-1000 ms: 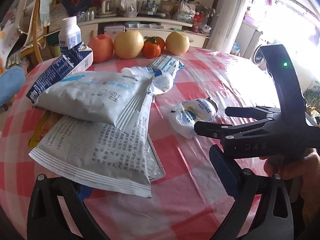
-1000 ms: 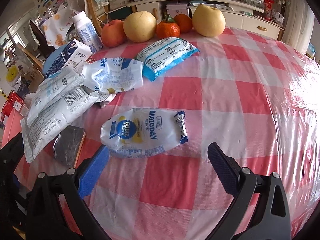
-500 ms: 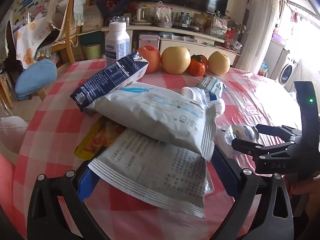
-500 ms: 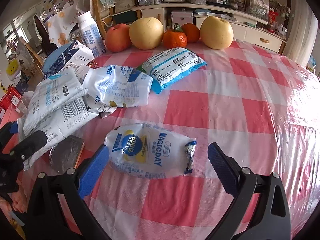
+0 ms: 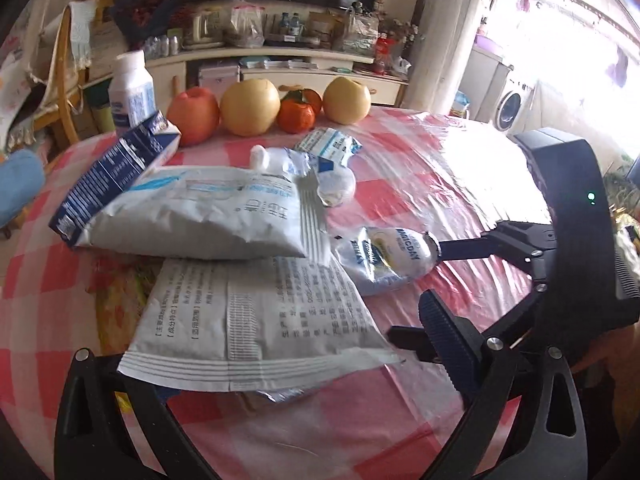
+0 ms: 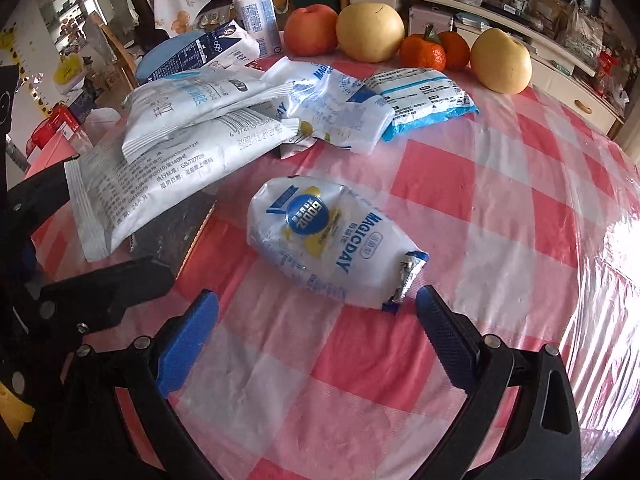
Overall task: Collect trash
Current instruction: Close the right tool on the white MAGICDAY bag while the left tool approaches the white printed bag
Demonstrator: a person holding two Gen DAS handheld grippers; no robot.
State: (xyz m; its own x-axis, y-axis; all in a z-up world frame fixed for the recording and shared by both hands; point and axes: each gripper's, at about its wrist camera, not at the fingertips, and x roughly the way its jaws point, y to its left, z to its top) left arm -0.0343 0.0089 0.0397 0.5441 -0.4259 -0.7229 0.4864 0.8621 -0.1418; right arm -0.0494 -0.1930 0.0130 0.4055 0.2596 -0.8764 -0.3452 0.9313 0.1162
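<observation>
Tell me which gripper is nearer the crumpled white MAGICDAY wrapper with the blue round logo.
Right. The right gripper is open just short of the crumpled white MAGICDAY wrapper, one finger by its twisted foil end. The left gripper sits over the flat white printed pouch beside it.

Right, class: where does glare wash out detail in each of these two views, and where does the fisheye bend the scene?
Left wrist view: the window is blown out white, and glare streaks the plastic table cover. Right wrist view: glare whitens the cover's right edge; the MAGICDAY wrapper stays sharp. Both views curve at the rim, with dark corners.
</observation>
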